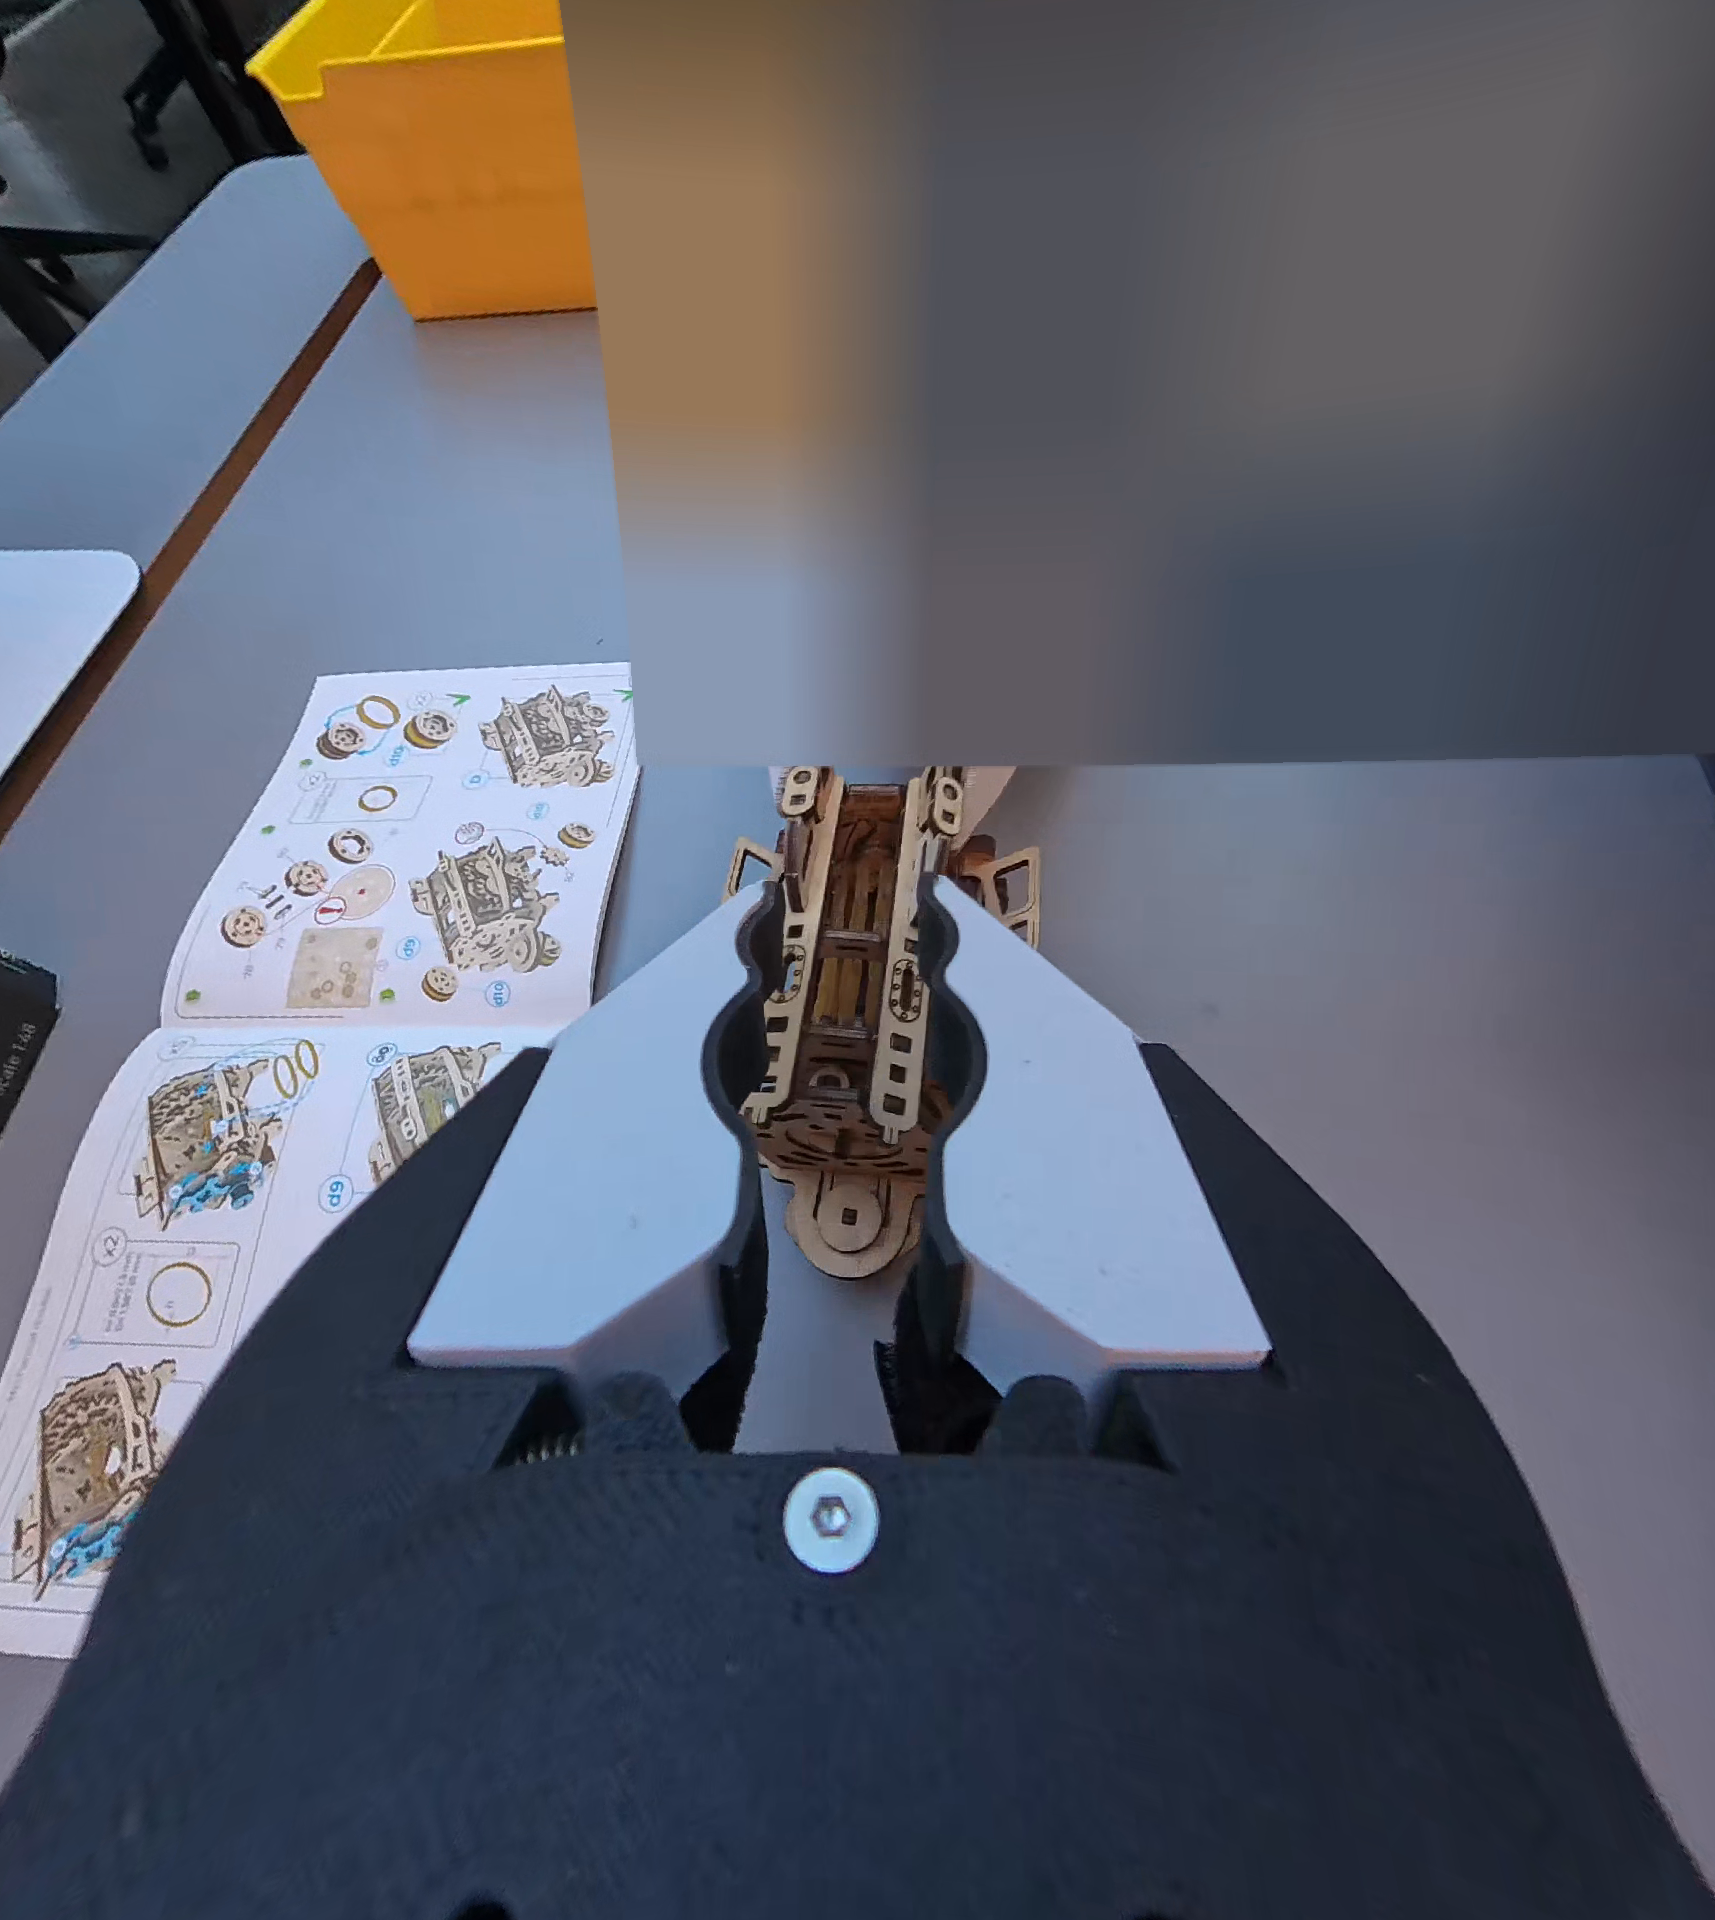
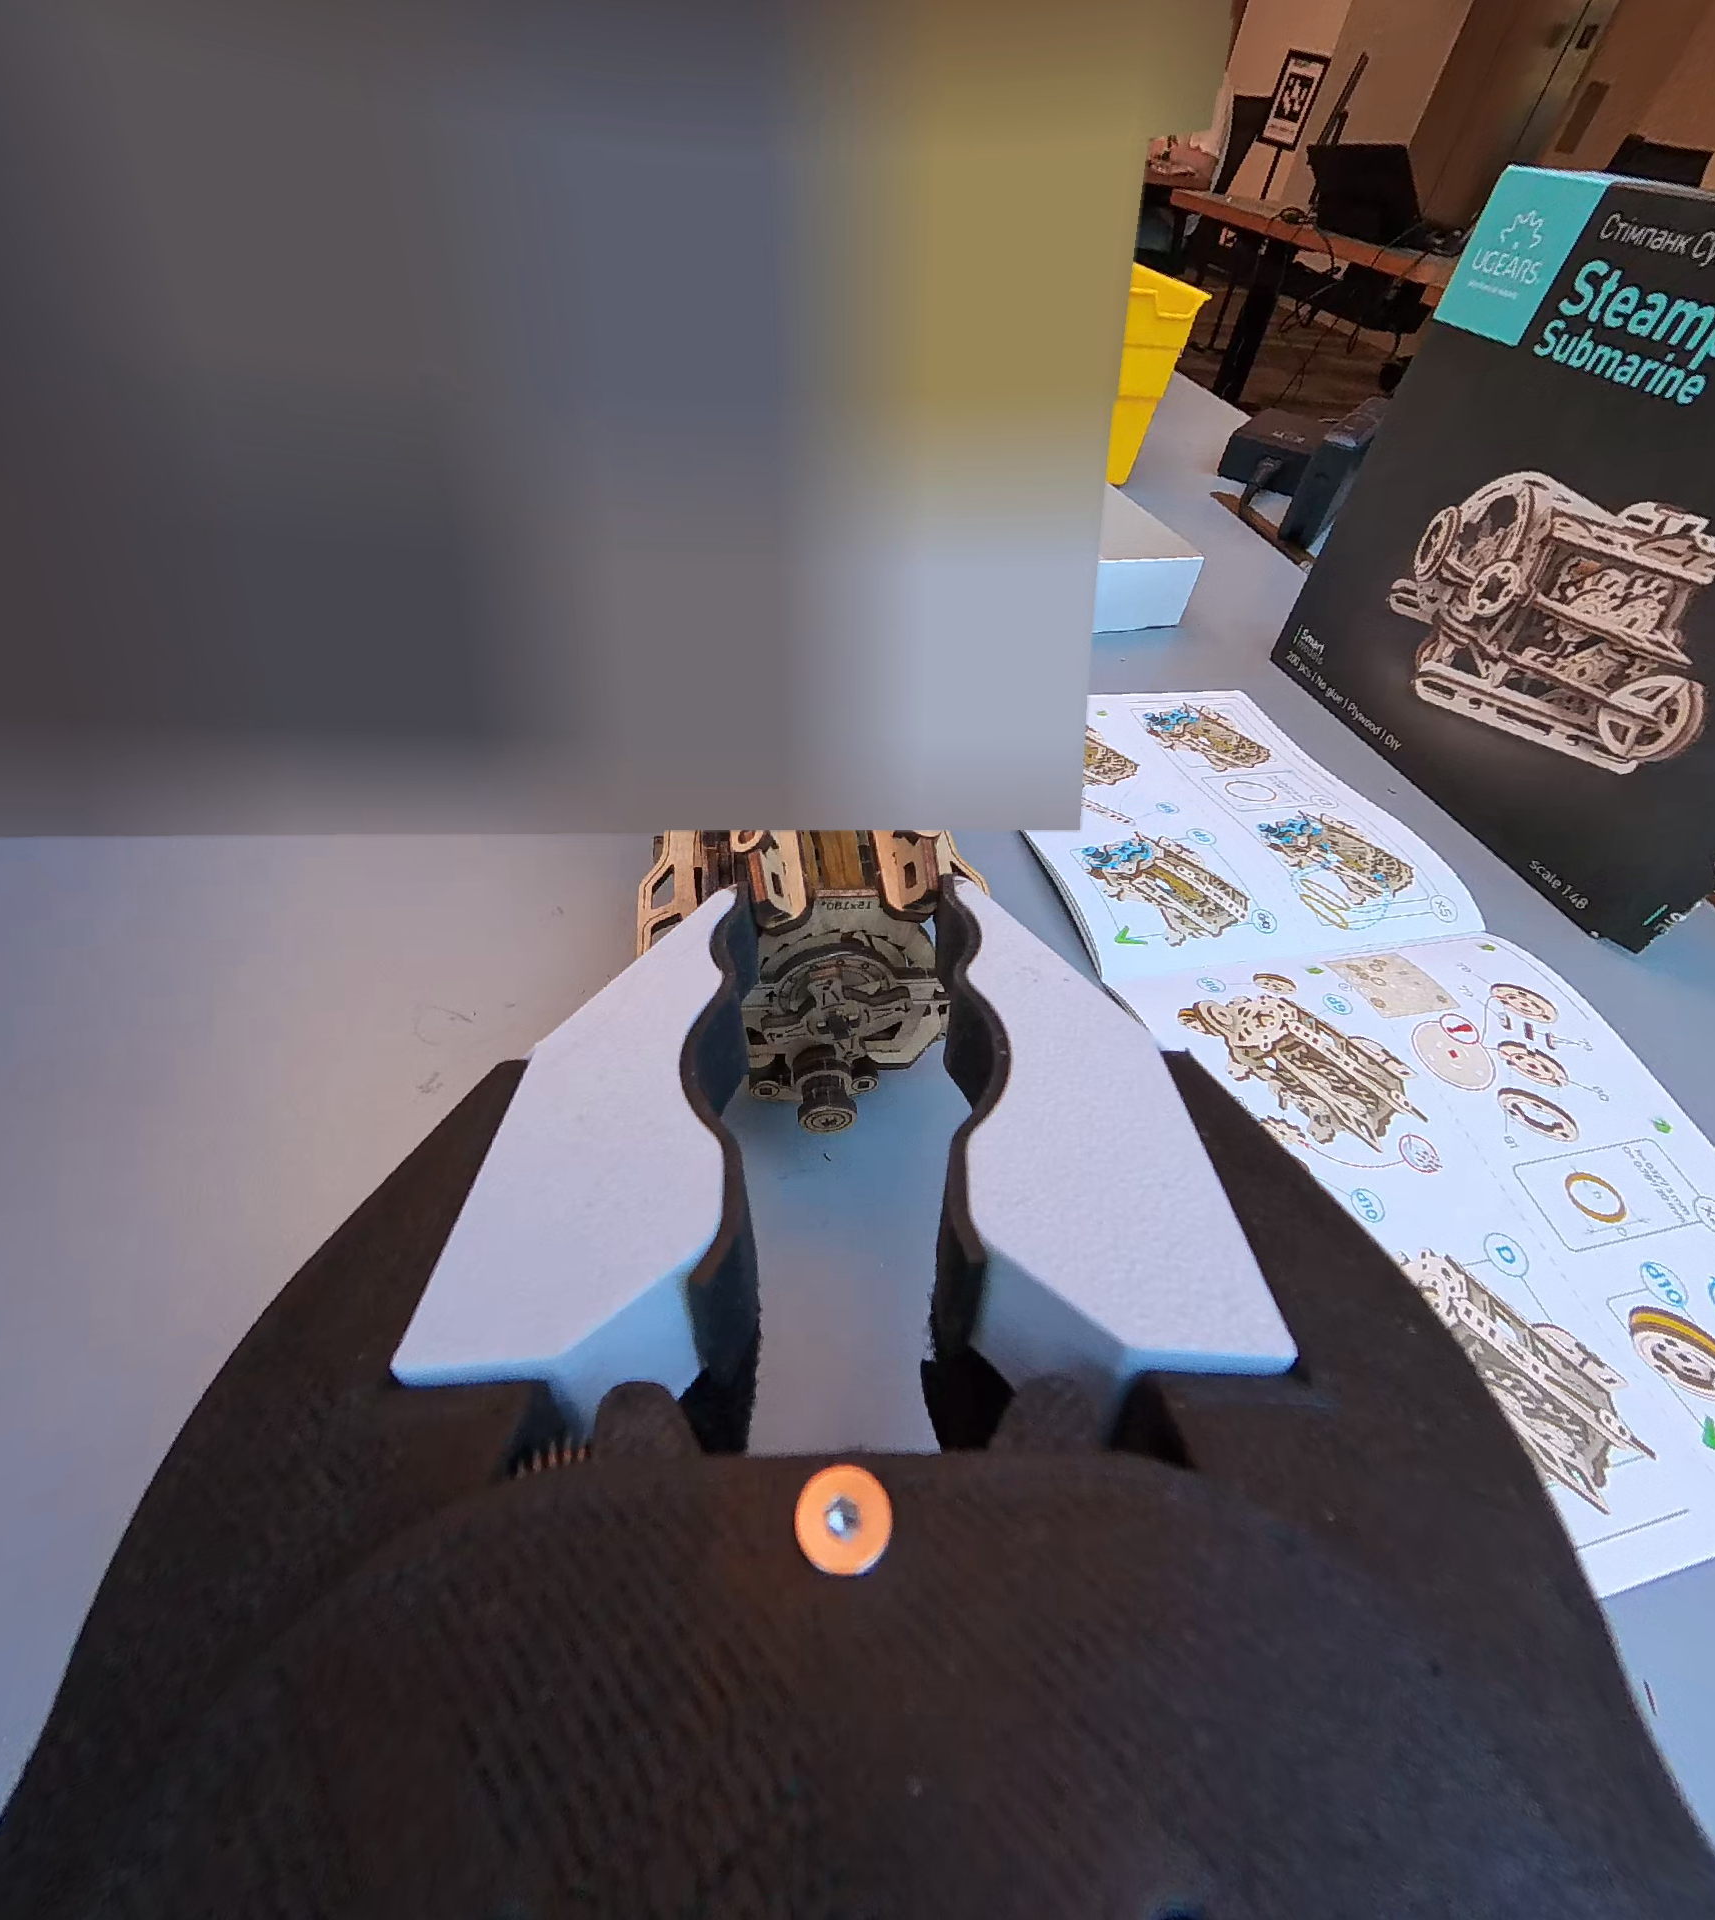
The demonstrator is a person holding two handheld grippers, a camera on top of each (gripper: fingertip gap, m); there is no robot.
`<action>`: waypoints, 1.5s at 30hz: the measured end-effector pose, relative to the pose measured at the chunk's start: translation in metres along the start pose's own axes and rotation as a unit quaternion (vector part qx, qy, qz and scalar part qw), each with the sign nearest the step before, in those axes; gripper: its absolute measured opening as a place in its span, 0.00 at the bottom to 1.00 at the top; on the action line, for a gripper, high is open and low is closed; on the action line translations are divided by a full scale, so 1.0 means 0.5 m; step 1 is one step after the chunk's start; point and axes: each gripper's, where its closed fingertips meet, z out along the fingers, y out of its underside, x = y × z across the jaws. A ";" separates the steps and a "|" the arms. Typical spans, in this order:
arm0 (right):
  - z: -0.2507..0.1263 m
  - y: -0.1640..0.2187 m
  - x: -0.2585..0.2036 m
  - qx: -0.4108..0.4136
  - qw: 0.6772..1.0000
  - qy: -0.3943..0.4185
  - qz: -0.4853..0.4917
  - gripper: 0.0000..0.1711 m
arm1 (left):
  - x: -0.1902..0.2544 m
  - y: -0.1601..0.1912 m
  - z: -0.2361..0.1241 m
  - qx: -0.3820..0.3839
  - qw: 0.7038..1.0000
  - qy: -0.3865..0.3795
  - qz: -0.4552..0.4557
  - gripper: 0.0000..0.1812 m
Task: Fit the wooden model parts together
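One wooden model (image 1: 848, 1049) made of pale laser-cut parts lies on the grey table (image 1: 1352, 1039), and each gripper holds one end of it. In the left wrist view my left gripper (image 1: 848, 899) is shut on the model's long framed body, whose rounded end tab sticks back between the fingers. In the right wrist view my right gripper (image 2: 842, 899) is shut on the model's (image 2: 837, 1018) other end, which carries a round gear face and a short shaft. A blurred patch hides the model's far part in both views.
An open instruction booklet (image 1: 396, 862) lies left of the left gripper and also shows in the right wrist view (image 2: 1404, 1091). The black model box (image 2: 1580, 561) stands behind it. A yellow bin (image 1: 448, 177) sits at the back. A flat white box (image 2: 1144, 582) lies beyond. The grippers are tip to tip, or close to it.
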 end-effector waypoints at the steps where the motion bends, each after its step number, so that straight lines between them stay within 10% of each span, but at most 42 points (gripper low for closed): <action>1: 0.000 0.000 0.000 0.000 1.000 0.000 0.000 0.19 | -0.002 0.004 0.002 -0.004 1.000 0.000 -0.003 0.12; 45: 0.000 0.001 -0.004 -0.001 1.000 -0.001 -0.008 0.19 | -0.018 0.015 -0.008 0.040 0.998 -0.005 -0.045 0.12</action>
